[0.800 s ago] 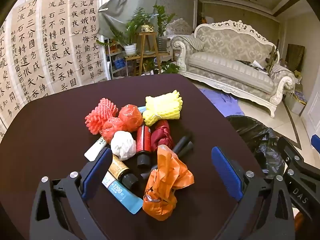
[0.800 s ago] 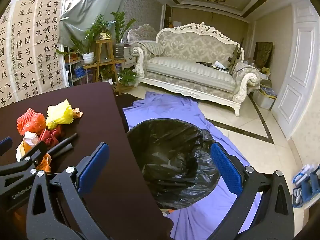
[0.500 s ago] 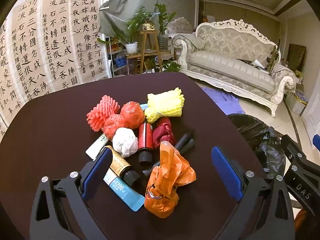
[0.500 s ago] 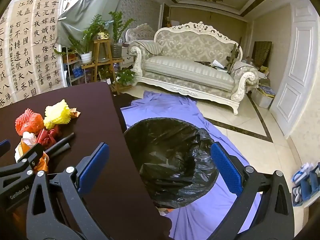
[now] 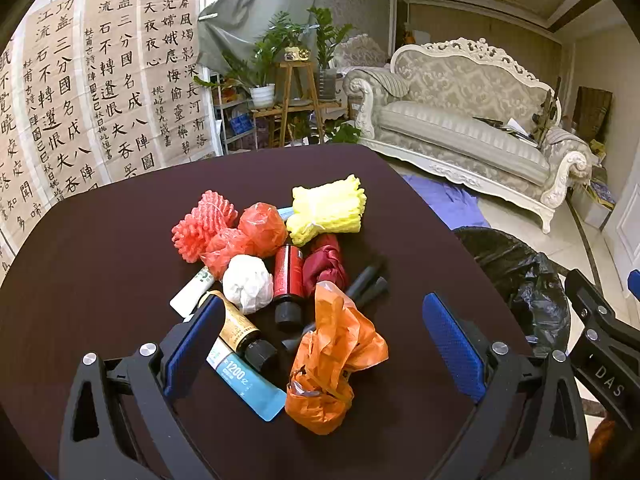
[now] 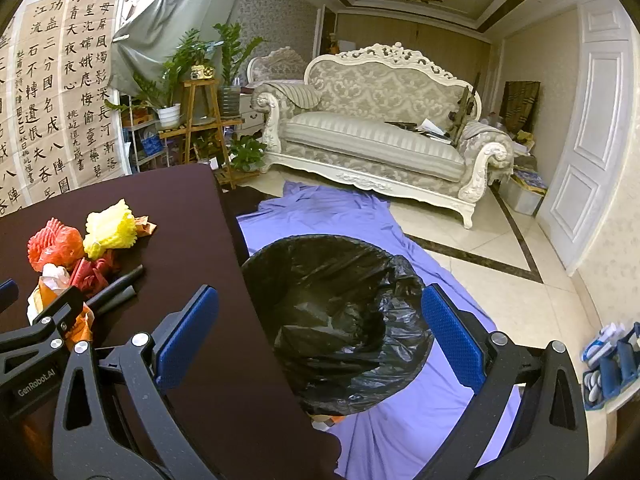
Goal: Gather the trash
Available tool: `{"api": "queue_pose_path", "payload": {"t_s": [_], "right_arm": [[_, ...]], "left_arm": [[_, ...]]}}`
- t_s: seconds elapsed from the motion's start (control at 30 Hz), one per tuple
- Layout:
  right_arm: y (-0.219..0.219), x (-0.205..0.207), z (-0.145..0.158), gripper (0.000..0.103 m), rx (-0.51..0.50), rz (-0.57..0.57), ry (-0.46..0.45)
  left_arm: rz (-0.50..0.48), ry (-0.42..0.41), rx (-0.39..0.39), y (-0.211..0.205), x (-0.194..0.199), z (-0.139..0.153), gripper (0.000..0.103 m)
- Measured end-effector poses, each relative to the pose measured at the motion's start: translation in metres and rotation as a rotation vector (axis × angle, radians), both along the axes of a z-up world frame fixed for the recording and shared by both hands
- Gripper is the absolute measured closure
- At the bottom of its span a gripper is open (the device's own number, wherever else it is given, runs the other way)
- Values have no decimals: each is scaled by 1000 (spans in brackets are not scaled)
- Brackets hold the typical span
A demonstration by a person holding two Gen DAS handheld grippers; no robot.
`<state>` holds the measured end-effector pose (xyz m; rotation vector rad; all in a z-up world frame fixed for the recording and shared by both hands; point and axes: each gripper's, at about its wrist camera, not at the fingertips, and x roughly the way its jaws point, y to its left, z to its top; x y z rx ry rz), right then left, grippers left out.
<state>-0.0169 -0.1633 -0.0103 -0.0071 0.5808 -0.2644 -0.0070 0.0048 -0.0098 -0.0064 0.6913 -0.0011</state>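
Left wrist view: wide-open left gripper (image 5: 320,344) above a trash heap on the dark round table (image 5: 100,264).
Left to right: red foam netting (image 5: 202,224), white crumpled wad (image 5: 247,283), yellow foam netting (image 5: 328,208), crumpled orange plastic bag (image 5: 332,364) between the jaws, untouched. Farther right, the right gripper (image 6: 320,336) gapes empty over the black-lined bin (image 6: 340,320).

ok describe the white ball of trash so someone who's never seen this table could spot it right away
Start at the dark round table and find the pile of trash in its middle. The white crumpled ball sits in the near half of that pile, beside the red bottle and just below the red plastic bags. It is the only plain white, round wad among coloured neighbours.
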Motion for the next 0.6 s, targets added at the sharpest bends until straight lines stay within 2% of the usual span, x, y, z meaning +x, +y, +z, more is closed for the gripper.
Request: {"api": "queue_pose_path", "payload": {"t_s": [0.6], "right_arm": [[-7,-2,1,4,-1,-11,3]], "left_arm": [[-7,10,3,-11,5,5,7]]}}
